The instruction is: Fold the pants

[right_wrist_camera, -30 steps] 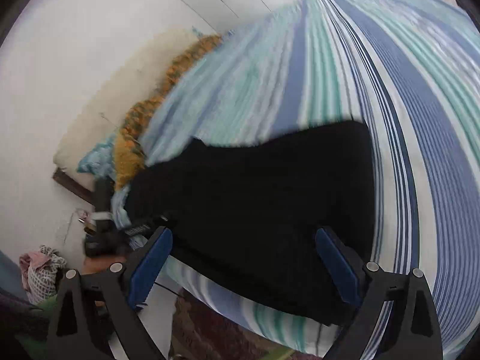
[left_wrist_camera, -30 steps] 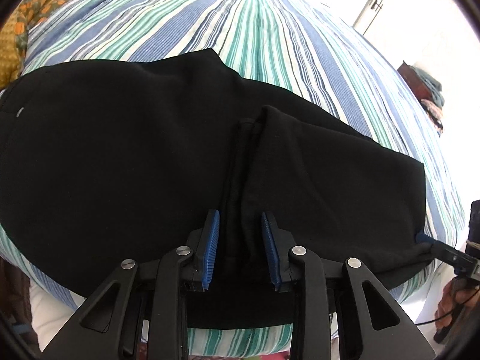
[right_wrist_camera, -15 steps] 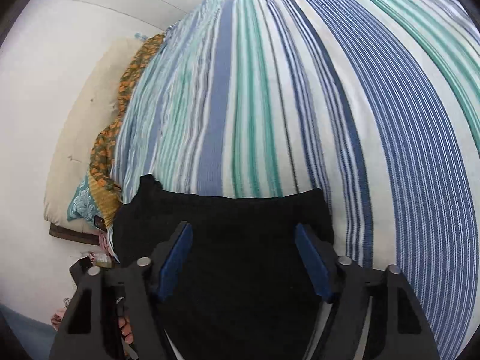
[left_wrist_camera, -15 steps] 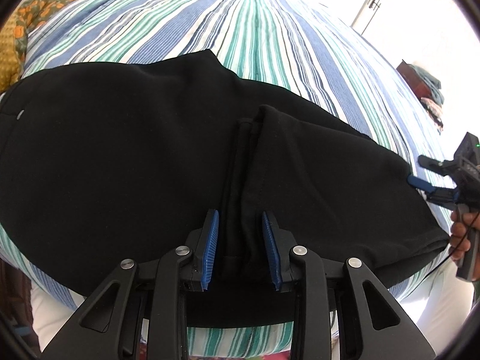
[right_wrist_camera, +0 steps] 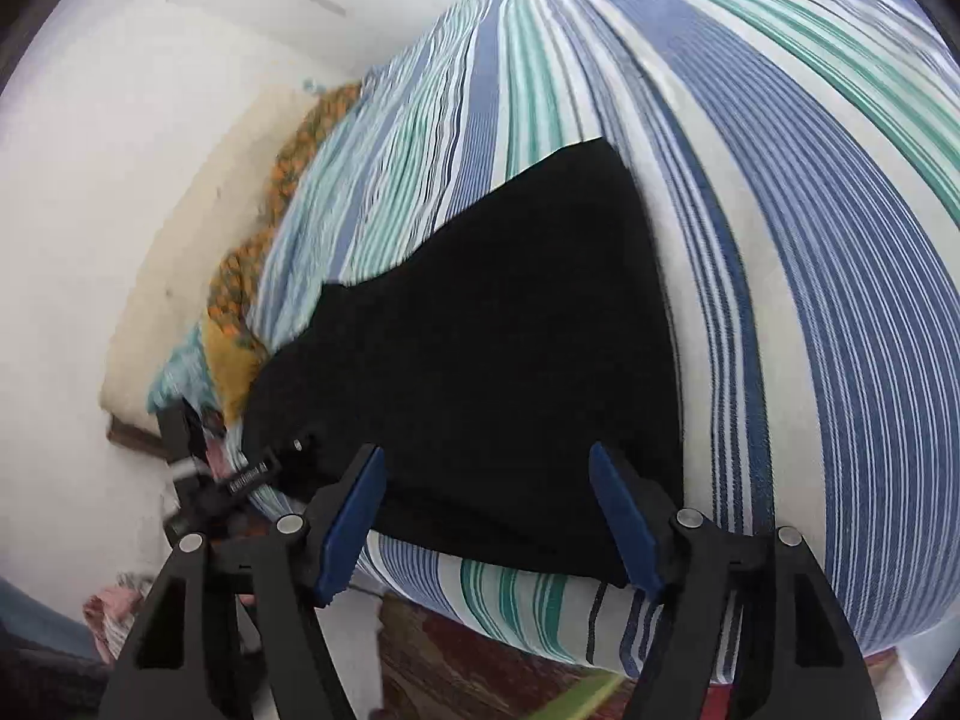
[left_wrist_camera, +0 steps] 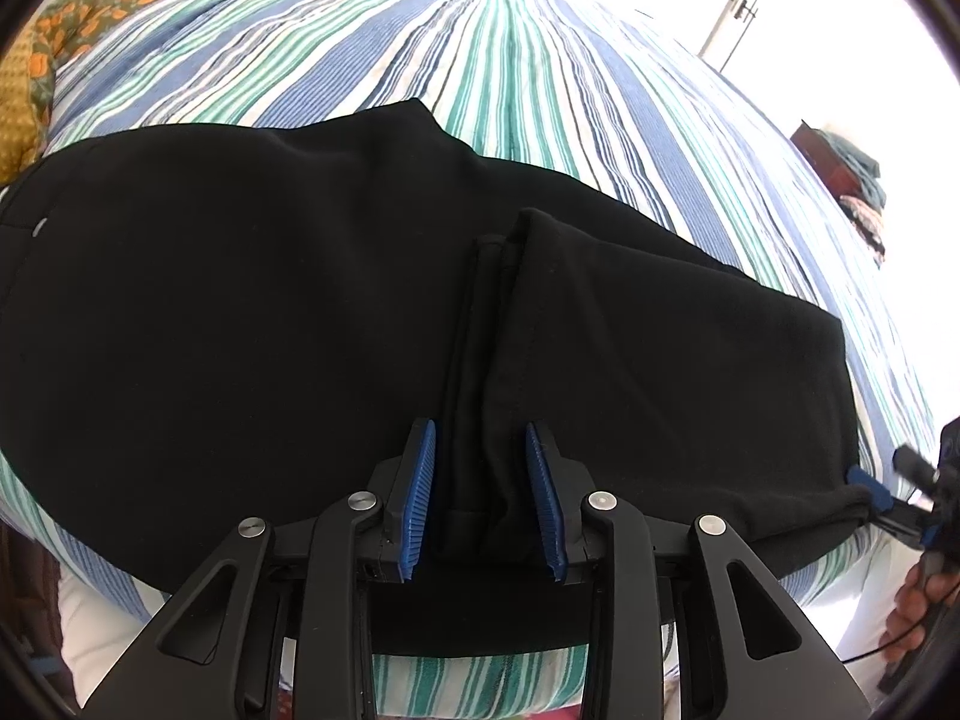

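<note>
Pants point(left_wrist_camera: 252, 312): black, spread flat across the striped bedspread point(left_wrist_camera: 516, 78), reaching to its near edge; a raised fold of cloth runs up the middle from that edge.
Bedspread: blue, green and white stripes; bare beyond the pants on the far side.
Left gripper point(left_wrist_camera: 480, 486): over the pants at the bedspread's near edge, its blue pads on either side of the raised fold. The fold fills the gap between them, yet whether the pads press it cannot be told.
Right gripper point(right_wrist_camera: 486, 516): at the pants' end by the bedspread's near edge, jaws standing wide and unclenched. They have just been opening a little, with the cloth edge behind the gap and neither pad pressing it.
Right gripper, seen from the left wrist: one blue fingertip point(left_wrist_camera: 864, 480) touches or nearly touches the pants' corner at the bedspread's edge; the view does not settle contact.
Hand point(left_wrist_camera: 918, 606): holds that gripper's handle, off the bedspread's near edge.
Patterned orange cloth point(left_wrist_camera: 36, 78): bunched at the bedspread's far corner, beyond the pants' other end.
</note>
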The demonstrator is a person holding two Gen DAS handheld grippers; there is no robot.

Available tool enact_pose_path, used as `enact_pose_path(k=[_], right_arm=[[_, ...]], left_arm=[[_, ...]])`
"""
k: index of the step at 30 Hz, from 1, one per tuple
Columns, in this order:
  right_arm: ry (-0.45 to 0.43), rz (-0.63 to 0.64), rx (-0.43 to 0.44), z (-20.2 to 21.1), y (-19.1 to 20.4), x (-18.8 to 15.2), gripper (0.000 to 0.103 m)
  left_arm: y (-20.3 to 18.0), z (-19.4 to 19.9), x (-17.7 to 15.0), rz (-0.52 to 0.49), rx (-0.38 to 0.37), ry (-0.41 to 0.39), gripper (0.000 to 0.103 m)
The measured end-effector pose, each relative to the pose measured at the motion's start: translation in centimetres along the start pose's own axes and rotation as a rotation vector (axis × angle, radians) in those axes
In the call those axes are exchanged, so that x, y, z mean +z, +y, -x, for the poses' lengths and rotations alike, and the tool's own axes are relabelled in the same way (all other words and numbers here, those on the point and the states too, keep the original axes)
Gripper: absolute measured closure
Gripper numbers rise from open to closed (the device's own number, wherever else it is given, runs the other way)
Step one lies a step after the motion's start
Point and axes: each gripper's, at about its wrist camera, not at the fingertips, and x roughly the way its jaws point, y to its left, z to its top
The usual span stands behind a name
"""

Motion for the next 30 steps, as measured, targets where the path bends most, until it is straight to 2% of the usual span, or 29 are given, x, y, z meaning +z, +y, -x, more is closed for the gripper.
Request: enact_pose_path(k=[2,6,24,30], right_arm=[[-0.010,-0.066,0.038,0.3,-0.6,0.5,0.033],[-0.022,-0.054,0.059,0.4,-0.9,0.1,0.033],[-0.033,-0.023,0.032,0.1,-0.1,-0.2,0.033],[-0.027,0.037,-0.019,-0.2,1.1,-0.3,0.033]], left_arm=[[0.1,0.0,-0.1,0.012,-0.009,-0.005,0.069],[0.0,-0.1,-0.2,0.010,-0.008,-0.010,0.069],[1.2,-0.2,-1.5,0.010,-0.053,-0.045,0.067],[1.2,-0.1,-1.6,0.005,-0.056,-0.049,0.066]])
